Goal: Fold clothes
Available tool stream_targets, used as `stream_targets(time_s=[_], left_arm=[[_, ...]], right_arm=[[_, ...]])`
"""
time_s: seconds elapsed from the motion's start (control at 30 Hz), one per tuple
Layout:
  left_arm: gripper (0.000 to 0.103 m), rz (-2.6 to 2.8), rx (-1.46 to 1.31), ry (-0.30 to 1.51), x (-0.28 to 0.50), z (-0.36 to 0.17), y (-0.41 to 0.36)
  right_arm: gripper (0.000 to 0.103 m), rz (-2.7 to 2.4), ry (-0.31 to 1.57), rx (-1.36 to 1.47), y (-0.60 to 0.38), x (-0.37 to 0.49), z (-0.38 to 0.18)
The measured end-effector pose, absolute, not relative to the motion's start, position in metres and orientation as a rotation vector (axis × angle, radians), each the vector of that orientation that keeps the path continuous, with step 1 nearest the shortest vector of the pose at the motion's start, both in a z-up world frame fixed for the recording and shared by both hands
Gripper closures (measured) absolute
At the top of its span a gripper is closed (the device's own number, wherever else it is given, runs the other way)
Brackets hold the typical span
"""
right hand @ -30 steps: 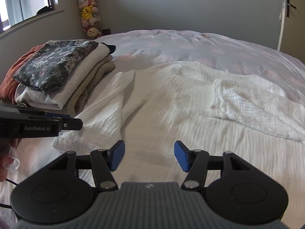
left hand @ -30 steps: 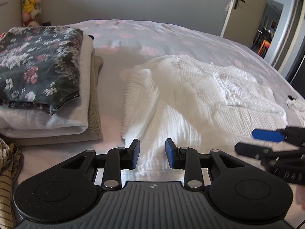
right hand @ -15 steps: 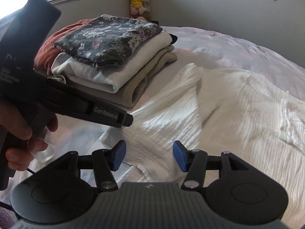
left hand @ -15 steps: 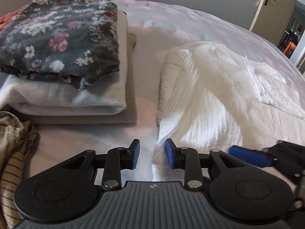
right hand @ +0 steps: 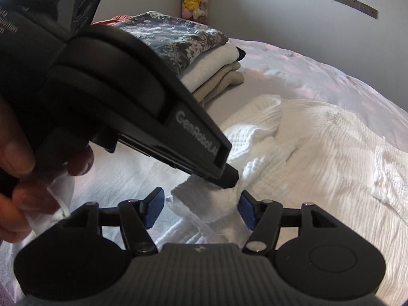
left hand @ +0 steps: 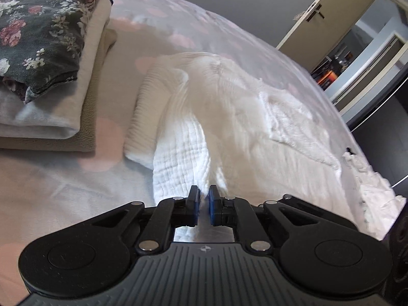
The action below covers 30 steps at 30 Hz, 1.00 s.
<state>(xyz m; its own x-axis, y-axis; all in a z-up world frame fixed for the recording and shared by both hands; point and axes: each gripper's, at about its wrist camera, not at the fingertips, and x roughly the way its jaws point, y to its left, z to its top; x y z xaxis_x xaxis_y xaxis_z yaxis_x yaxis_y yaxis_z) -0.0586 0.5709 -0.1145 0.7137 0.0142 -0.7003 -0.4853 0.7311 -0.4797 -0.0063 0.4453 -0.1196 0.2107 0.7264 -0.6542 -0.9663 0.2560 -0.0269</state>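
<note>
The left gripper (left hand: 203, 200), lettered "GenRobot.AI", is closing on the white crinkled cotton garment (left hand: 183, 158); the right gripper (right hand: 200, 209) is opening, jaws wide around cloth

landmark: folded pile (left hand: 48, 58) | beside it: bare bedspread (left hand: 63, 178), passable | beyond that strip: white garment (left hand: 242, 117) spread out | far past it: door (left hand: 329, 17)

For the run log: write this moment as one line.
stage: first grasp | left tool: closing on white garment edge | right tool: opening, fabric between, unpinched | folded stack: untouched
</note>
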Motion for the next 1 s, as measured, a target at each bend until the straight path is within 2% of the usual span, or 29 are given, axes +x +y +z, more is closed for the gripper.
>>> stream_targets(time_s=[0.03, 0.13, 0.17, 0.2, 0.27, 0.3, 0.33, 0.4, 0.53, 0.77, 1.0], left_arm=[[0.097, 0.291, -0.719, 0.722, -0.059, -0.114, 0.571], [0.097, 0.266, -0.719, 0.697, -0.057, -0.110, 0.569], [0.097, 0.263, -0.712, 0.686, -0.057, -0.109, 0.567], [0.097, 0.266, -0.701, 0.668, -0.056, -0.106, 0.565], [0.088, 0.271, -0.680, 0.633, -0.055, -0.100, 0.562], [0.079, 0.277, -0.672, 0.615, -0.055, -0.098, 0.560], [0.071, 0.289, -0.670, 0.596, -0.056, -0.096, 0.560], [0.067, 0.319, -0.682, 0.563, -0.060, -0.095, 0.563], [0.067, 0.399, -0.703, 0.533, -0.064, -0.095, 0.572], [0.066, 0.452, -0.608, 0.645, -0.045, -0.107, 0.570], [0.056, 0.454, -0.436, 0.715, -0.018, -0.118, 0.547]], right_arm=[[0.045, 1.239, 0.591, -0.480, 0.444, -0.005, -0.119], [0.067, 1.219, 0.596, -0.466, 0.436, 0.001, -0.116], [0.078, 1.215, 0.597, -0.456, 0.432, 0.004, -0.114], [0.083, 1.209, 0.598, -0.447, 0.429, 0.007, -0.112], [0.089, 1.191, 0.591, -0.435, 0.420, 0.016, -0.105], [0.092, 1.181, 0.588, -0.429, 0.416, 0.020, -0.101], [0.092, 1.172, 0.584, -0.423, 0.411, 0.025, -0.097], [0.092, 1.157, 0.572, -0.411, 0.405, 0.039, -0.085], [0.093, 1.115, 0.575, -0.357, 0.396, 0.078, -0.054], [0.093, 1.013, 0.585, -0.206, 0.396, 0.159, -0.004], [0.093, 0.867, 0.657, -0.135, 0.377, 0.231, -0.009]])
